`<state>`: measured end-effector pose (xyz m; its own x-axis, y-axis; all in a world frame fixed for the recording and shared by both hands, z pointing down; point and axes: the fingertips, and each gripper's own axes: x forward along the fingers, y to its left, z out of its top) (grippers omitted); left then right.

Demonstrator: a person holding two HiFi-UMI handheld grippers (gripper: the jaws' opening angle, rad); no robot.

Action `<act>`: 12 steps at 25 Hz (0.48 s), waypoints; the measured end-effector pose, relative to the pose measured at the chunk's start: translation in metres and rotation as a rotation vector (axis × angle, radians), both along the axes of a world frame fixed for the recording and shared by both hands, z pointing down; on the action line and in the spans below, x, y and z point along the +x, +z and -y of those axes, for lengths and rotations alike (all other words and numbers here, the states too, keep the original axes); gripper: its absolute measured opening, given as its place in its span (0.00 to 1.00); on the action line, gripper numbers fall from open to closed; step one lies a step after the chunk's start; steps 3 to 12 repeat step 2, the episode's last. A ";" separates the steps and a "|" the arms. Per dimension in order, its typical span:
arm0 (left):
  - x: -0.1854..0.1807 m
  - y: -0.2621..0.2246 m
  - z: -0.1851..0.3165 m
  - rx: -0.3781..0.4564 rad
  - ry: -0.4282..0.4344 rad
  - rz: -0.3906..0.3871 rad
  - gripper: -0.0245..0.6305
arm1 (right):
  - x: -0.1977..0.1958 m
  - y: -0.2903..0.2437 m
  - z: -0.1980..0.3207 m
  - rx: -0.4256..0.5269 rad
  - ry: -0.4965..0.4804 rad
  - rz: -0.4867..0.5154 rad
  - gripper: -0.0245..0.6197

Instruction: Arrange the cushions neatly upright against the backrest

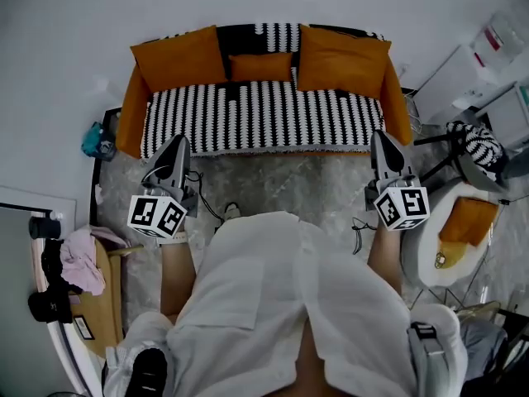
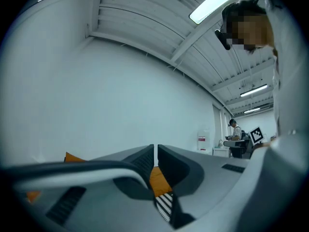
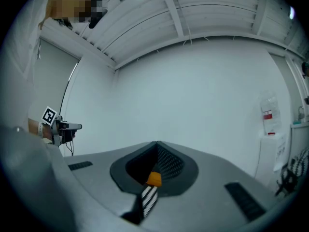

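left gripper (image 1: 176, 143) just off front left corner of the sofa (image 1: 264, 118), jaws pressed together, empty, left cushion (image 1: 180, 59) upright against sofa backrest, small middle cushion (image 1: 261, 67) beside it, right cushion (image 1: 342, 59) upright, maybe leaning slightly, right gripper (image 1: 379, 136) off sofa's front right corner, jaws closed tight, empty

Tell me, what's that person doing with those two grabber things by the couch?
A person stands in front of the striped sofa with a left gripper and a right gripper, both shut and holding nothing. Three orange cushions lean upright against its backrest: a big left cushion, a small middle cushion and a big right cushion. Neither gripper touches them. Another orange cushion lies on a white chair off to the right.
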<state>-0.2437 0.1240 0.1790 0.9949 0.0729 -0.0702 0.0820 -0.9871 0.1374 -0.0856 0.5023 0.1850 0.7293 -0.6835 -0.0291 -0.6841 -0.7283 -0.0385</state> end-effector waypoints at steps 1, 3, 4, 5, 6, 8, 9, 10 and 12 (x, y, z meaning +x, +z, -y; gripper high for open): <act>0.001 -0.001 0.000 -0.001 0.000 -0.002 0.09 | 0.000 -0.001 0.000 -0.002 0.000 -0.002 0.05; 0.001 -0.001 0.001 -0.002 0.001 -0.003 0.09 | 0.001 -0.001 0.000 -0.004 0.000 -0.003 0.05; 0.001 -0.001 0.001 -0.002 0.001 -0.003 0.09 | 0.001 -0.001 0.000 -0.004 0.000 -0.003 0.05; 0.001 -0.001 0.001 -0.002 0.001 -0.003 0.09 | 0.001 -0.001 0.000 -0.004 0.000 -0.003 0.05; 0.001 -0.001 0.001 -0.002 0.001 -0.003 0.09 | 0.001 -0.001 0.000 -0.004 0.000 -0.003 0.05; 0.001 -0.001 0.001 -0.002 0.001 -0.003 0.09 | 0.001 -0.001 0.000 -0.004 0.000 -0.003 0.05; 0.001 -0.001 0.001 -0.002 0.001 -0.003 0.09 | 0.001 -0.001 0.000 -0.004 0.000 -0.003 0.05; 0.001 -0.001 0.001 -0.002 0.001 -0.003 0.09 | 0.001 -0.001 0.000 -0.004 0.000 -0.003 0.05; 0.001 -0.001 0.001 -0.002 0.001 -0.003 0.09 | 0.001 -0.001 0.000 -0.004 0.000 -0.003 0.05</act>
